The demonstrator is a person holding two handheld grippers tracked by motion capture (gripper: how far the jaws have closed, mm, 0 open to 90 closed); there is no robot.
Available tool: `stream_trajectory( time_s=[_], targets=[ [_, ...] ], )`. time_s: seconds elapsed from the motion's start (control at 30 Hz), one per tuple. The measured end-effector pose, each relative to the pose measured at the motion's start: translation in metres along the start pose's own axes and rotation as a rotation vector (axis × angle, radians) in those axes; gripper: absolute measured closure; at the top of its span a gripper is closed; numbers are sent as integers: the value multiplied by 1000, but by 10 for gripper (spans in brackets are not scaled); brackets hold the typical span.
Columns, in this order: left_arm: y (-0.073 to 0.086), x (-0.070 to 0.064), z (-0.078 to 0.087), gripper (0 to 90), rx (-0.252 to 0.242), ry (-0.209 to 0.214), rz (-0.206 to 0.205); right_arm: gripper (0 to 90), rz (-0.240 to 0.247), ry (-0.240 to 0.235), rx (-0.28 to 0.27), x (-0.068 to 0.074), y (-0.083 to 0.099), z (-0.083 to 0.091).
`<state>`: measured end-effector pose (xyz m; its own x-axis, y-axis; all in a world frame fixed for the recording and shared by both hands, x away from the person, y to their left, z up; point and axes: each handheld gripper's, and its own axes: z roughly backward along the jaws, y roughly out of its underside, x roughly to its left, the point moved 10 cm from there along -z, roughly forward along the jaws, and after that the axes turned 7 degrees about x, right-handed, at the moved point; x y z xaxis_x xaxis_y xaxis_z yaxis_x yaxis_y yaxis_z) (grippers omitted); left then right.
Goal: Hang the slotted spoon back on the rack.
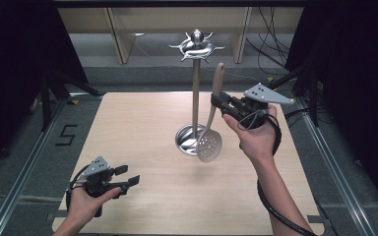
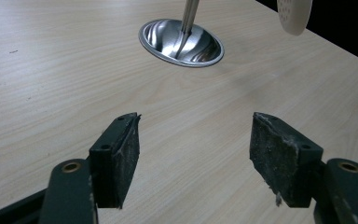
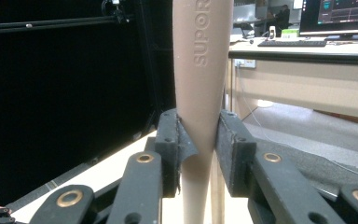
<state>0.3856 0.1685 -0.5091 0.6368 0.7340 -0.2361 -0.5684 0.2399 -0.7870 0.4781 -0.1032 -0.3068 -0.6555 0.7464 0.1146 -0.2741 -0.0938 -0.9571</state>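
from my remote station i count two grippers: the left gripper (image 1: 128,175) and the right gripper (image 1: 218,102), each with two fingers. there is one slotted spoon (image 1: 209,142), one steel utensil stand (image 1: 195,83) with one round base, one wooden surface (image 1: 142,142), and two hands.

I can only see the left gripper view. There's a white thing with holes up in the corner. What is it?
Observer: A slotted spoon, hanging bowl-down above the table.
Operator: Who's holding it?
Observer: The right gripper, jaws shut on its beige handle.
Operator: And the shiny dish with the stick?
Observer: That's the base of a utensil stand; its pole ends in a ring of hooks, and no utensil hangs on them.
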Motion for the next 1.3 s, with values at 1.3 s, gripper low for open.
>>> stream_trajectory(
  time_s=[1.3],
  targets=[
    [-1, 0, 1, 324, -2, -2, -1, 723, 30, 42, 16, 5, -12, -22]
  ],
)
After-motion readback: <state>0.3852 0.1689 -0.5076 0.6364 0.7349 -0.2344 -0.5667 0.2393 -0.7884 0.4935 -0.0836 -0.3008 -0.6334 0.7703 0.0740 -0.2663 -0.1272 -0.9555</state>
